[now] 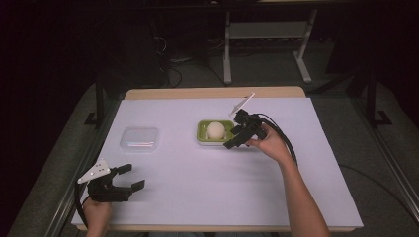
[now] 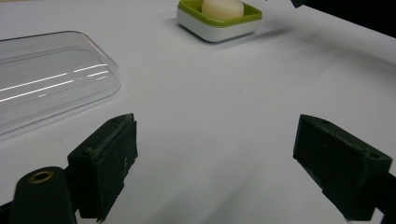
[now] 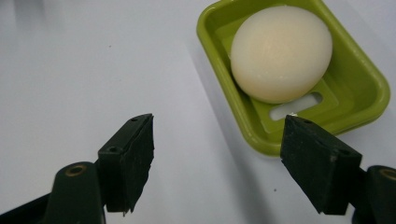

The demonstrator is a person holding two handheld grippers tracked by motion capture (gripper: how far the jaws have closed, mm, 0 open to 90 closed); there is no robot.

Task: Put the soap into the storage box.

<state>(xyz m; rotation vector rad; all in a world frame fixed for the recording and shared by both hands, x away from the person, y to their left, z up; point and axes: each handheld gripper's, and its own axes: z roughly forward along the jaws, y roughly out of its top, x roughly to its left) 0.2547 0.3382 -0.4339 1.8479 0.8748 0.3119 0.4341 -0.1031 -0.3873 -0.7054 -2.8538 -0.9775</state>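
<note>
On the table: a white sheet [image 1: 197, 173] covers nearly the whole top in front of you, smooth and matt, with a strip of pale wood showing along the far edge.
Soap: a cream-coloured bar [image 1: 216, 130], rounded like a flattened egg, with a dull, slightly waxy surface; in your right gripper view [image 3: 281, 52] it shows no stamp or lettering that can be read.
Where the soap is: it lies inside the soap dish [image 1: 201, 134], near the middle of the sheet and just beside your right gripper.
Soap dish: a rounded rectangle of glossy plastic, lime-green on the inside [image 3: 359, 79] with a white outer shell [image 2: 212, 31]; a raised inner floor with a long drain slot shows beside the bar.
Lid: a clear plastic cover [image 1: 140, 138] with rounded corners lies flat on the sheet to the left of the dish and well apart from it; light streaks glint on its top in your left gripper view [image 2: 46, 79].
Right gripper: your right gripper [image 1: 236, 139] hovers at the right end of the dish, its black jaws spread wide with nothing between them; one jaw hangs over the green rim.
Left gripper: your left gripper [image 1: 129, 177] sits low near the front left corner of the sheet, its jaws also spread and empty, pointing toward the lid and the dish.
Jaw pads: black, blocky, with a rough, scuffed face.
Writing: none that can be read on any of these things.
</note>
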